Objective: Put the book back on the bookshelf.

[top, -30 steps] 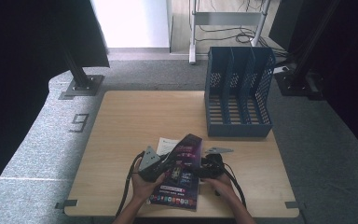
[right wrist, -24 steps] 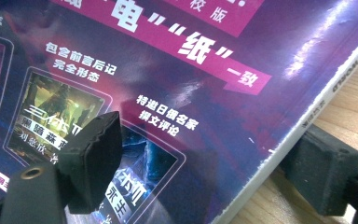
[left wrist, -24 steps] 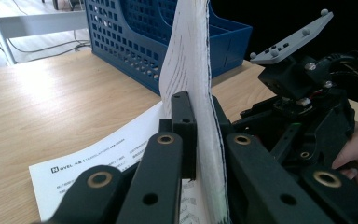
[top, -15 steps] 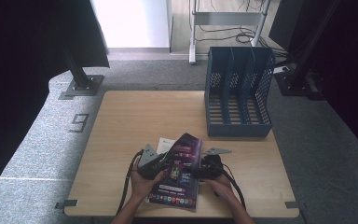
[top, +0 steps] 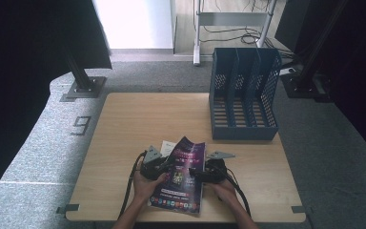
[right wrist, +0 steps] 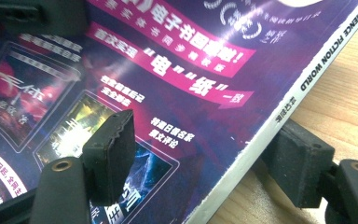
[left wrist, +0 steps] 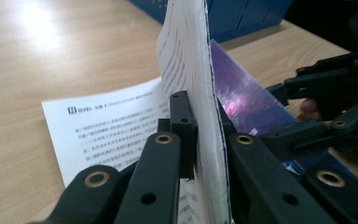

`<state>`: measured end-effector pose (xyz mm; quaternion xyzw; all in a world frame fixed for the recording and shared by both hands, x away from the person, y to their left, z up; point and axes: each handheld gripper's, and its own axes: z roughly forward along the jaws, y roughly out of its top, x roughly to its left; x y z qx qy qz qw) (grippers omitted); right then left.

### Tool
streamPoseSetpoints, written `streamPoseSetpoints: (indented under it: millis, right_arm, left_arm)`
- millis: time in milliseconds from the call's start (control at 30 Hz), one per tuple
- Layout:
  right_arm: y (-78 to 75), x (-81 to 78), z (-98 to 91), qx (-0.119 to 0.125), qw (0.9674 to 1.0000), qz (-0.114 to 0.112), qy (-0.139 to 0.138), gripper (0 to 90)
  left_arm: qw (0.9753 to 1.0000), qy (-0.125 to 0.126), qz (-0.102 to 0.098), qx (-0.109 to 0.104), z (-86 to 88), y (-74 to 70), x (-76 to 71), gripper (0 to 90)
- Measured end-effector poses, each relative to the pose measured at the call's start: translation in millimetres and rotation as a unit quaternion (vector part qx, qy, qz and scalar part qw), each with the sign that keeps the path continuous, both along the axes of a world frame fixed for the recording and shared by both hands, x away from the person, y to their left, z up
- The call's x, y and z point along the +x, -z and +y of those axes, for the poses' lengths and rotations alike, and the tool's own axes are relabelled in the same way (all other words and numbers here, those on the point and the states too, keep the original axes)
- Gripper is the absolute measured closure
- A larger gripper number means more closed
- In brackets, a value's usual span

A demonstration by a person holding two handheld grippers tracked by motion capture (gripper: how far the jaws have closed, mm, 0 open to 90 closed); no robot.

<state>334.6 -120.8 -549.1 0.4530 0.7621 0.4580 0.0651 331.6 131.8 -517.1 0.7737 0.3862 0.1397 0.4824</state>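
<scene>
Near the front edge of the bench (top: pixel 124 119), two hands hold a purple magazine (top: pixel 183 174) between them. The left claw (top: pixel 164 168) is squeezed tight on the magazine's left edge, with its black pads pressing the pages from both sides (in the left claw's own view the pages stand up like a thin white wall). The right claw (top: pixel 196 174) sits at the magazine's right side; its jaws have just been closing, with the spine between them, one pad over the shiny cover and one under the spine, not yet pinching. A white printed sheet (left wrist: pixel 107 126) lies flat on the bench just beside the magazine. Farther back on the right stands a blue file rack (top: pixel 243 95) with tall slots.
</scene>
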Motion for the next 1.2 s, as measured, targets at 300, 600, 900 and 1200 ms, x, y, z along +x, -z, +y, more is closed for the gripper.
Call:
streamPoseSetpoints:
  millis: [300,600,900,1200]
  right_arm:
    - [0.9,0.4,1.8,-0.005,1.0,0.002,0.002,27.9]
    - [2.8,4.5,2.2,-0.007,0.9999,0.005,0.01,28.0]
    - [1.6,17.9,6.8,-0.016,0.9996,0.008,0.021,28.5]
    - [2.2,28.4,5.8,-0.01,0.9996,0.011,0.022,37.2]
  left_arm:
    - [0.9996,-0.008,0.024,0.013,1.7,7.5,6.3,85.4]
    - [0.999,-0.012,0.034,0.025,2.7,12.5,10.2,85.2]
    - [0.9986,-0.011,0.047,0.023,6.1,15.3,13.9,85.0]
    - [0.9983,-0.008,0.053,0.02,8.1,17.0,16.5,84.7]
